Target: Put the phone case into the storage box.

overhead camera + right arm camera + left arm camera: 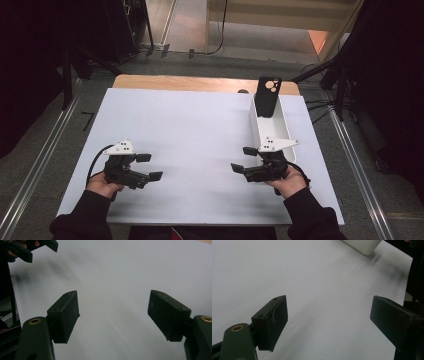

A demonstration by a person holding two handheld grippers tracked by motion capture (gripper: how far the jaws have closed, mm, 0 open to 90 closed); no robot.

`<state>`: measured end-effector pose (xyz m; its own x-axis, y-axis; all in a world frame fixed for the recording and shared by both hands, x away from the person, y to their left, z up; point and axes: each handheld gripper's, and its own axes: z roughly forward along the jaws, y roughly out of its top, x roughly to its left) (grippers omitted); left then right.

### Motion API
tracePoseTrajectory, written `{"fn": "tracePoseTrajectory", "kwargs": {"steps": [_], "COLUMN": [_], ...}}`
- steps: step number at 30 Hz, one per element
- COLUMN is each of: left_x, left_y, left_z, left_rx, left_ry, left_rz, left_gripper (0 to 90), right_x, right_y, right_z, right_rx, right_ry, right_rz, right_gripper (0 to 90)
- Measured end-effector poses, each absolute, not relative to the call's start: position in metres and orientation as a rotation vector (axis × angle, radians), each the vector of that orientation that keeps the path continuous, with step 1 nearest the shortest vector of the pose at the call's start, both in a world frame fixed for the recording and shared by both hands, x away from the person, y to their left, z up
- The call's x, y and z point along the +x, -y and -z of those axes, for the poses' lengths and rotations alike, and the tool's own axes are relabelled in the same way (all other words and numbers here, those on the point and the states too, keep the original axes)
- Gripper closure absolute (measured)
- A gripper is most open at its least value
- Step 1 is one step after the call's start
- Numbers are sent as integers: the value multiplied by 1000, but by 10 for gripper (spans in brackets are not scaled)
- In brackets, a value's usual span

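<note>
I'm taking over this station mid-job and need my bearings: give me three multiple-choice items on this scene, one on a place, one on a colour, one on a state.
1. Where does the black phone case stand?
A. flat at the mat's centre
B. upright in the far end of the white oblong plastic bin
C. between the left tongs

2. What colour is the mat over the wooden table?
A. white
B. red
C. green

3. How are the right tongs?
A. shut on the case
B. shut on the bin's rim
C. open, holding nothing

Key: 1 B, the case leans up out of the bin; 2 A, the mat is plain white; 3 C, the right gripper view shows bare mat between the jaws.
</note>
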<state>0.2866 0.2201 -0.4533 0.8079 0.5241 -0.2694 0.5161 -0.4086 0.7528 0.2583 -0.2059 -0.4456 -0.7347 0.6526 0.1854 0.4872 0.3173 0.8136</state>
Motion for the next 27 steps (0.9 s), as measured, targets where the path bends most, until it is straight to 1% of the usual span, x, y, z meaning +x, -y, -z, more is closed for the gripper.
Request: {"fn": "tracePoseTrajectory", "kwargs": {"steps": [9, 27], "left_x": [284, 279], "left_y": [-220, -220], "left_z": [453, 456], "left_rx": [2075, 2086], "left_ry": [-763, -755], "left_rz": [-2, 10], "left_gripper": [142, 142], "right_x": [245, 224], "right_y": [214, 228], "right_z": [451, 472], "right_rx": [1046, 1034], "right_ry": [-2421, -2488], "right_rz": [-1429, -1343], "right_gripper": [236, 233]}}
